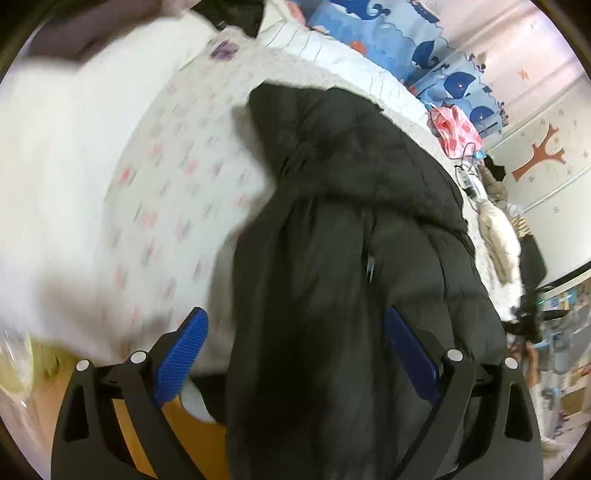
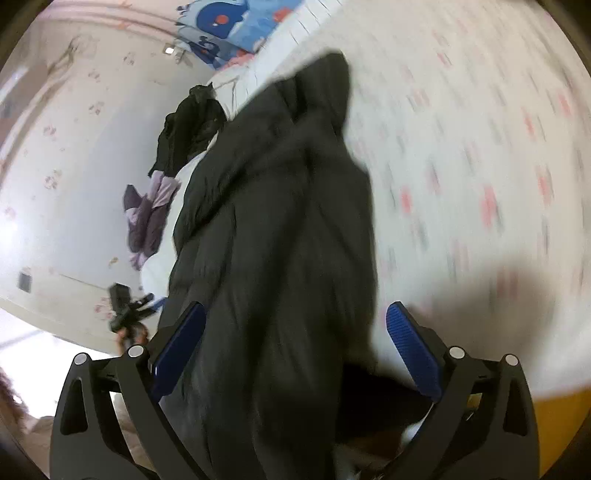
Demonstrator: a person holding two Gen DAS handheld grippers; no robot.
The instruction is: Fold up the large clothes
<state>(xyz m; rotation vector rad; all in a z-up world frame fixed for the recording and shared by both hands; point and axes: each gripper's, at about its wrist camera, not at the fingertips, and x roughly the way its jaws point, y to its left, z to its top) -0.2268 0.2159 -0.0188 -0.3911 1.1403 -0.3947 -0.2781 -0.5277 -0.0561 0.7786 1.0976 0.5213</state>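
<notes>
A large black padded coat (image 1: 351, 221) lies on a bed with a white sheet printed with pink and grey marks (image 1: 166, 184). In the left wrist view its near end runs down between the blue pads of my left gripper (image 1: 295, 343), whose jaws stand wide open around it. In the right wrist view the same coat (image 2: 277, 221) stretches away from my right gripper (image 2: 295, 339), also wide open, with the coat's near end between its fingers. Both views are motion-blurred. Whether the pads touch the cloth is unclear.
Blue whale-print pillows (image 1: 388, 33) sit at the head of the bed. A pink cloth (image 1: 456, 129), cables and a fur piece (image 1: 495, 236) lie along the bed's edge. Dark and purple clothes (image 2: 147, 218) hang off the bed's side. An orange-brown bed frame (image 1: 192, 439) shows below.
</notes>
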